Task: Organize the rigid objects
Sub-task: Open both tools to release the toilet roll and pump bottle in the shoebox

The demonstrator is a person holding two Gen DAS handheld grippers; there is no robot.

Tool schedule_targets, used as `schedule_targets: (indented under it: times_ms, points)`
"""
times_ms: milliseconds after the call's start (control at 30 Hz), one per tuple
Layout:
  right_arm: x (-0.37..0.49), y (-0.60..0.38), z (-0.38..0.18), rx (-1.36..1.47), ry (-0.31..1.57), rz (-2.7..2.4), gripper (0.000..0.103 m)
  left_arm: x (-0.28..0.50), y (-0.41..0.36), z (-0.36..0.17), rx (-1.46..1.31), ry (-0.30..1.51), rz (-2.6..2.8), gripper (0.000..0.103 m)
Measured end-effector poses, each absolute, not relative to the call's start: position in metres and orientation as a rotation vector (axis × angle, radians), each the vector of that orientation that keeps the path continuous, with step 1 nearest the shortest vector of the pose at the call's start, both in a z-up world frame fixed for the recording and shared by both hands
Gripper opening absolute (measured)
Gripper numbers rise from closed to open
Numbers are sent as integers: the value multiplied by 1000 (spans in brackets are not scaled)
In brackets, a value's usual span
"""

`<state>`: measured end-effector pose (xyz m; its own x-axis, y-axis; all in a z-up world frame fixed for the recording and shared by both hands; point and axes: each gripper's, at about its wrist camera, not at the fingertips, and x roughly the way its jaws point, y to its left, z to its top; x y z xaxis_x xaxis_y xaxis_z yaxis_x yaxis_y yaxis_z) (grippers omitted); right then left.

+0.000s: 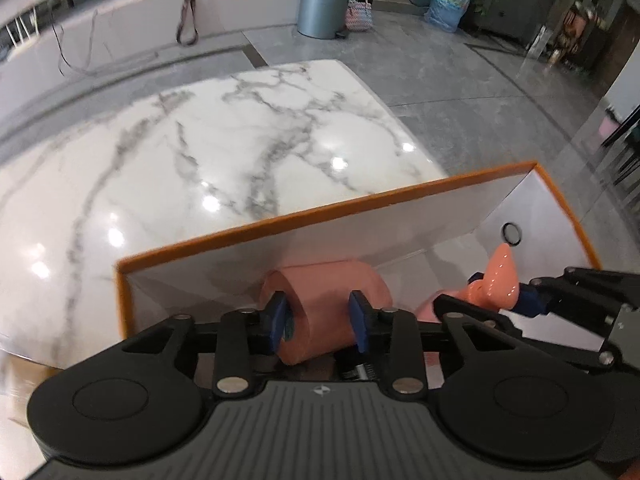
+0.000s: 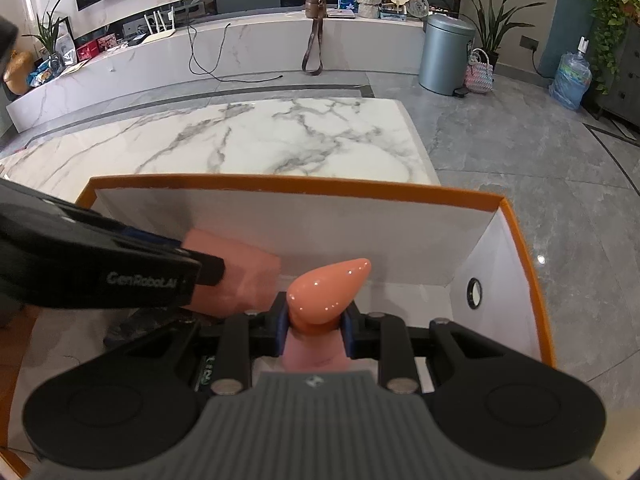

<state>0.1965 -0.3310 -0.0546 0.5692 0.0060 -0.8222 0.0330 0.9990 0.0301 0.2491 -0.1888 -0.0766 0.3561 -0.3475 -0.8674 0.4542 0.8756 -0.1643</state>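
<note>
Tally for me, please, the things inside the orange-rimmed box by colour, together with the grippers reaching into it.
Pink matte cylinder, between the left gripper's pads: 1
Glossy orange-pink cone-tipped piece, clamped in the right gripper: 1
Black two-finger grippers: 2
White box with orange rim: 1
Total: 5

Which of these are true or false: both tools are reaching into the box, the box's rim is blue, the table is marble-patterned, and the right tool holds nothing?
1. Both tools reach into the box. True: left gripper and right gripper are inside it.
2. The box's rim is blue. False: it is orange.
3. The table is marble-patterned. True.
4. The right tool holds nothing. False: its fingers clamp a glossy pink teardrop piece.
</note>
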Motion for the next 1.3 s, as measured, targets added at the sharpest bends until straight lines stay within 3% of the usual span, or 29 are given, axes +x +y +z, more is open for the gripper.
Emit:
schedule_targets:
  times_ms: [333,433,1167,1233,1300]
  points:
    - [202,-331,-56,80,976,-13,25,243,-204,-76,219,962,-516,35]
    - [200,-330,-57,84,986,-13,26,254,-195,-83,75,1080,-576,25]
    - [191,-316,-61,71,1025,-19,26,230,-176,-60,130,1027,-539,25]
    - [188,-313,-59,59,1025,-22,31,227,-172,-56,126,1024,-540,25]
    - [185,-311,-57,49,1033,-35,45,224,-169,-53,123,1019,-535,25]
